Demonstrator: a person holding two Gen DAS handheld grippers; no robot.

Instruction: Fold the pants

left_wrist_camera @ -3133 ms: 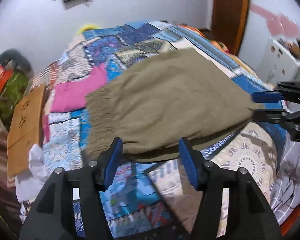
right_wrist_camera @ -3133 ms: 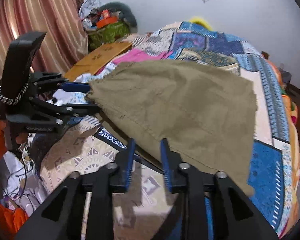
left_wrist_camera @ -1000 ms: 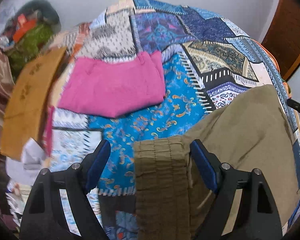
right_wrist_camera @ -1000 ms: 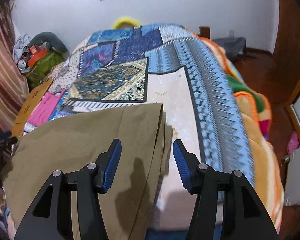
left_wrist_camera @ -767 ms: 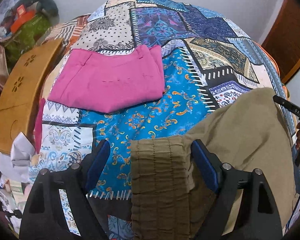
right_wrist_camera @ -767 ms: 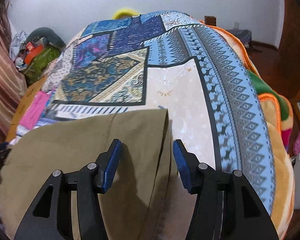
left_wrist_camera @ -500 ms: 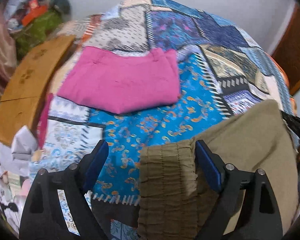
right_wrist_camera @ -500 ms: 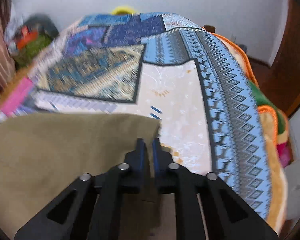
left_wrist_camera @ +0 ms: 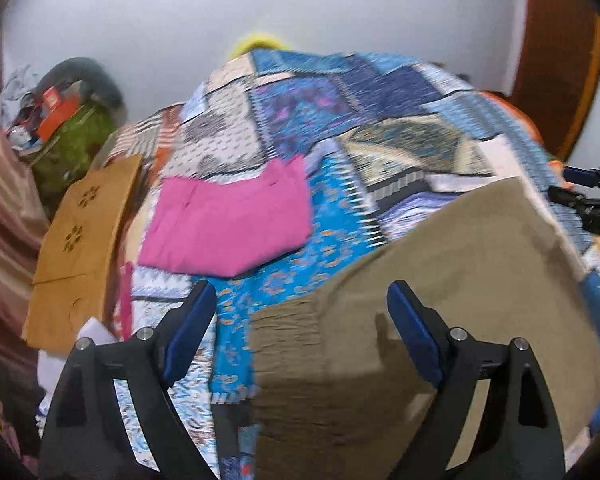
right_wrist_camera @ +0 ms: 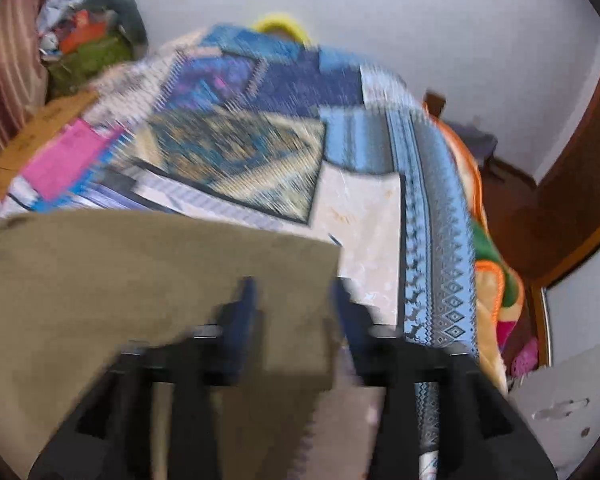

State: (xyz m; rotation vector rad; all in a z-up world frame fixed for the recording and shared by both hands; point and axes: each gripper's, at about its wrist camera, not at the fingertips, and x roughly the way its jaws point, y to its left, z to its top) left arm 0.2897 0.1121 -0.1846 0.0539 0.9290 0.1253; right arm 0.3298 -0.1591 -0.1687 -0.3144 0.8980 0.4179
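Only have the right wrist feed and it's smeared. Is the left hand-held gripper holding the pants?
Observer: No. The left hand-held gripper is open, with its fingers wide apart over the pants and pinching nothing.
Operator: Which end of the pants is it at?
Observer: The gathered waistband. Its edge lies on the bedspread between the two fingers.
Operator: Can you see my right one from there?
Observer: Yes. The right hand-held gripper is at the far corner of the pants, at the right edge of the left wrist view.
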